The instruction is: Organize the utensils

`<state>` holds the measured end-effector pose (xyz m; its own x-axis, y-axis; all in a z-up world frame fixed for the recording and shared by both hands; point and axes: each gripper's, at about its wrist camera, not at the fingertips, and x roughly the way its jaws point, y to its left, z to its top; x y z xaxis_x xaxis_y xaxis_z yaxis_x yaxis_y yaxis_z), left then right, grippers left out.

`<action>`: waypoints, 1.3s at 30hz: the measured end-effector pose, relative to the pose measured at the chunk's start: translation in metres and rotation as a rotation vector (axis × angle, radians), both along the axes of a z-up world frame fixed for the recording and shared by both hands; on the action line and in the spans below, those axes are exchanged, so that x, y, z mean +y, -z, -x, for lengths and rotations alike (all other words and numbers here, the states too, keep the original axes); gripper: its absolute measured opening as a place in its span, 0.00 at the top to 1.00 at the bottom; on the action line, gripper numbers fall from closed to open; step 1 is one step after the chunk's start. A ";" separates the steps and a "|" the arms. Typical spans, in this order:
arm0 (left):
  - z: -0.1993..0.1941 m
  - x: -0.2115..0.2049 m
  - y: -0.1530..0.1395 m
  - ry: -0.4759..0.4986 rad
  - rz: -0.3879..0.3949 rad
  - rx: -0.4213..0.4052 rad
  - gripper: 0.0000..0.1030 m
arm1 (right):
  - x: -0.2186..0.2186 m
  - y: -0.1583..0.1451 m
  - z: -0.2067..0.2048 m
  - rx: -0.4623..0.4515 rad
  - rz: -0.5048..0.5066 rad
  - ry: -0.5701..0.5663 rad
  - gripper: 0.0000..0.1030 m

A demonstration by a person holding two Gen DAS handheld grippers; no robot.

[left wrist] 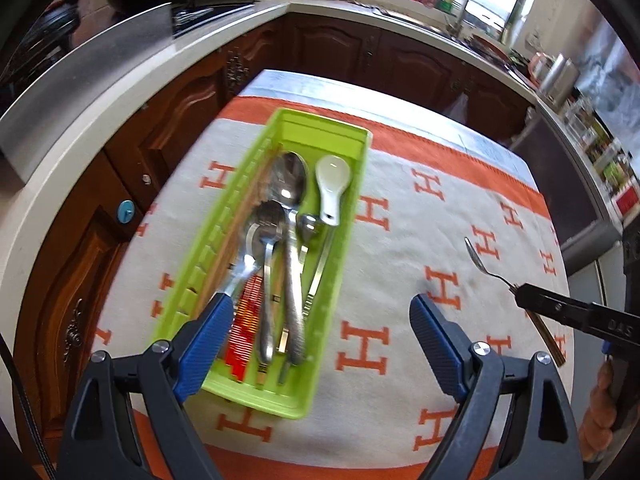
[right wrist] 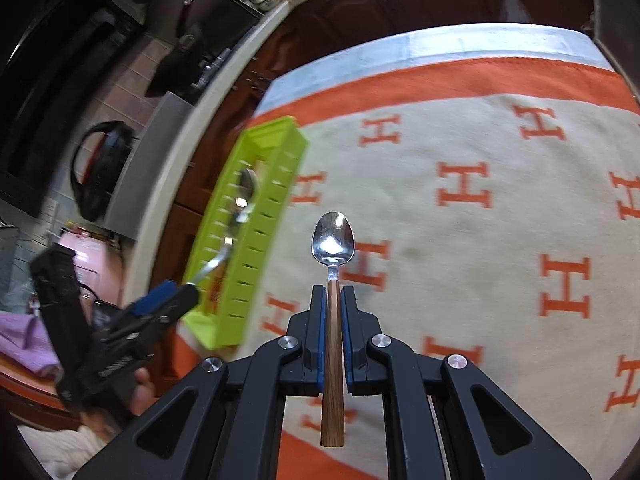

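A green utensil tray (left wrist: 352,184) lies on the cloth-covered table and holds several metal spoons (left wrist: 286,178) and a white ceramic spoon (left wrist: 332,188). My left gripper (left wrist: 320,320) is open above the tray's near end, with its left finger over the tray. My right gripper (right wrist: 333,300) is shut on the wooden handle of a small metal spoon (right wrist: 333,240) and holds it above the cloth, right of the tray (right wrist: 256,240). The same spoon (left wrist: 478,258) and the right gripper (left wrist: 520,294) show at the right in the left wrist view. The left gripper (right wrist: 168,300) shows beside the tray in the right wrist view.
The table carries a white cloth with orange H letters and an orange border (left wrist: 440,240). A white counter (left wrist: 100,120) with dark wood cabinets (left wrist: 332,48) curves around the table's far and left sides. A sink and bottles stand at the back (left wrist: 452,4).
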<state>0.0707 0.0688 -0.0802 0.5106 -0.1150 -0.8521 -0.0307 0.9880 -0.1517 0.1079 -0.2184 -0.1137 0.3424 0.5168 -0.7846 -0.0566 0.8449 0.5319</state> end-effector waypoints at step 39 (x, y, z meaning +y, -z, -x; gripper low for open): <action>-0.004 0.091 0.011 -0.098 -0.050 0.073 0.14 | 0.171 0.008 -0.046 0.111 0.145 0.052 0.74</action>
